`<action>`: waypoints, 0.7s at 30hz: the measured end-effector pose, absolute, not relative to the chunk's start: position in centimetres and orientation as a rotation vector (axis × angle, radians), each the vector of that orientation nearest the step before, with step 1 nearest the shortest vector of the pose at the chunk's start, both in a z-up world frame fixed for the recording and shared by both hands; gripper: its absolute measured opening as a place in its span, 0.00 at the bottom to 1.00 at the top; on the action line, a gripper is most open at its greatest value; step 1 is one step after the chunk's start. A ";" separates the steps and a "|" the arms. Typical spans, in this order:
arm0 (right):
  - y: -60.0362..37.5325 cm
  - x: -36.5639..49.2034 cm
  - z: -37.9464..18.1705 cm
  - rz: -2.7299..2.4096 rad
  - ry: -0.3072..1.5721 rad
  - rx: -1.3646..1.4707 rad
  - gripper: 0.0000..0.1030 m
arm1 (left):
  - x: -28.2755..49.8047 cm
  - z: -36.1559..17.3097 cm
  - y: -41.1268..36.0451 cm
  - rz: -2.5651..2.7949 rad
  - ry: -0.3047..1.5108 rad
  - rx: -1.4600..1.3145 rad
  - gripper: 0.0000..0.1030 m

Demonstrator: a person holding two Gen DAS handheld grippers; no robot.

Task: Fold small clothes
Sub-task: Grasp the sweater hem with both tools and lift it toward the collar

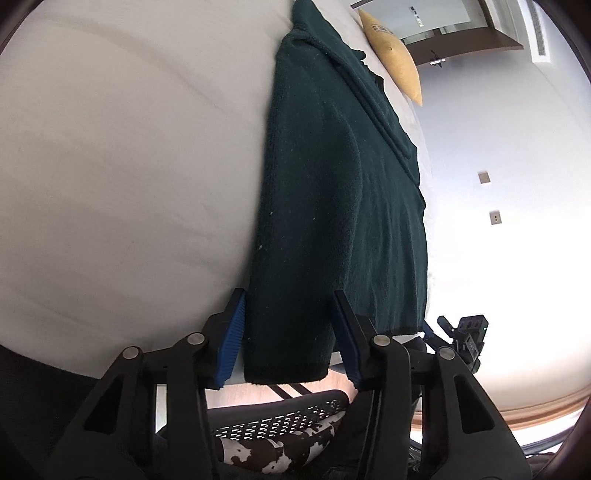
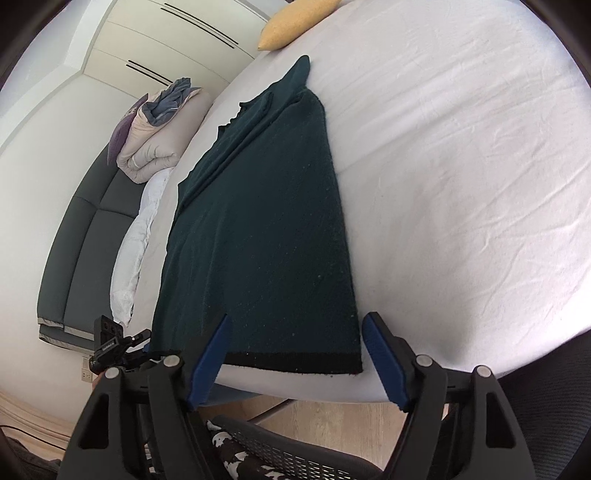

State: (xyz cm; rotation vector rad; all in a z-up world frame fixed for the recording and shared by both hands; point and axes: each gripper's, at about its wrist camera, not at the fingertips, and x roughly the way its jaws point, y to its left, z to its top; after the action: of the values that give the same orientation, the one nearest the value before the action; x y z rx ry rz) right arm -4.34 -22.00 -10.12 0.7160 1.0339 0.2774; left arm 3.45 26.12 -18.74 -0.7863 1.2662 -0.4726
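A dark green knit sweater (image 1: 332, 192) (image 2: 258, 229) lies folded lengthwise on a white bed sheet (image 1: 129, 166) (image 2: 461, 184), its black hem (image 2: 291, 363) at the near bed edge. My left gripper (image 1: 290, 336) straddles one hem corner. The cloth fills the gap between its blue pads (image 1: 232, 332), but I see no pinch. My right gripper (image 2: 295, 356) stands open around the other hem corner, its pads (image 2: 384, 362) apart from the cloth. Each view shows the other gripper's body off to the side.
A yellow pillow (image 2: 295, 22) (image 1: 395, 55) lies at the far end of the bed. A rolled duvet (image 2: 159, 140) rests on a dark bench (image 2: 85, 236) beside the bed. A black mesh chair (image 2: 295, 458) and a patterned trouser leg (image 1: 280, 446) are below, over wooden floor (image 2: 332, 413).
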 end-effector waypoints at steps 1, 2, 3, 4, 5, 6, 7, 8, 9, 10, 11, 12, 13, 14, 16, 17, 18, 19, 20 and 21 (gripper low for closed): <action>-22.0 -4.4 -10.1 0.274 1.035 0.723 0.71 | 3.3 -18.9 26.5 -0.473 1.267 -0.812 0.42; -22.1 -4.4 -10.2 0.275 1.034 0.733 0.70 | 3.0 -19.2 26.9 -0.474 1.268 -0.846 0.42; -22.2 -4.4 -10.2 0.277 1.033 0.744 0.70 | 2.8 -19.4 27.3 -0.475 1.268 -0.875 0.42; -22.4 -4.4 -10.3 0.278 1.034 0.755 0.70 | 2.7 -19.6 27.6 -0.477 1.267 -0.905 0.42; -22.4 -4.3 -10.4 0.280 1.033 0.766 0.70 | 2.5 -19.9 27.8 -0.478 1.266 -0.936 0.42; -22.6 -4.3 -10.5 0.282 1.032 0.776 0.70 | 2.3 -20.0 27.9 -0.478 1.266 -0.951 0.42; -22.6 -4.3 -10.6 0.282 1.032 0.783 0.70 | 2.2 -20.2 27.9 -0.477 1.269 -0.964 0.42; -22.6 -4.2 -10.6 0.282 1.034 0.784 0.70 | 2.1 -20.3 27.9 -0.478 1.272 -0.969 0.42; -22.6 -4.2 -10.6 0.282 1.036 0.782 0.69 | 2.1 -20.4 27.8 -0.480 1.280 -0.973 0.42; -22.6 -4.2 -10.7 0.284 1.037 0.779 0.69 | 2.1 -20.4 27.7 -0.483 1.288 -0.974 0.42; -22.6 -4.2 -10.7 0.287 1.037 0.780 0.69 | 2.0 -20.3 27.4 -0.489 1.295 -0.960 0.42; -22.7 -4.2 -10.7 0.289 1.037 0.785 0.69 | 2.0 -20.1 27.1 -0.496 1.296 -0.941 0.42; -22.8 -4.2 -10.8 0.287 1.036 0.793 0.68 | 2.1 -20.0 26.9 -0.502 1.296 -0.925 0.39; -22.8 -4.3 -10.9 0.286 1.037 0.801 0.66 | 2.1 -20.0 26.7 -0.505 1.296 -0.916 0.33; -23.0 -4.3 -11.0 0.283 1.042 0.811 0.63 | 2.1 -20.1 26.5 -0.516 1.296 -0.920 0.24; -23.0 -4.3 -11.1 0.280 1.046 0.812 0.61 | 2.1 -20.1 26.5 -0.520 1.291 -0.918 0.19; -23.1 -4.3 -11.1 0.279 1.049 0.813 0.59 | 2.1 -20.1 26.3 -0.522 1.288 -0.915 0.16; -23.1 -4.3 -11.2 0.280 1.054 0.813 0.58 | 2.1 -20.0 26.3 -0.525 1.282 -0.911 0.13; -23.0 -4.3 -11.2 0.280 1.060 0.812 0.57 | 2.1 -19.9 26.3 -0.527 1.275 -0.909 0.12; -23.0 -4.3 -11.2 0.282 1.066 0.809 0.56 | 2.0 -19.9 26.4 -0.528 1.269 -0.907 0.10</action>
State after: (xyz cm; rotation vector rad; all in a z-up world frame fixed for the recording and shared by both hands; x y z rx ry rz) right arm -4.27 -22.96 -11.23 0.8088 1.0657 0.2820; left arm 2.00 26.41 -19.88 -0.9069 1.2693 -0.5280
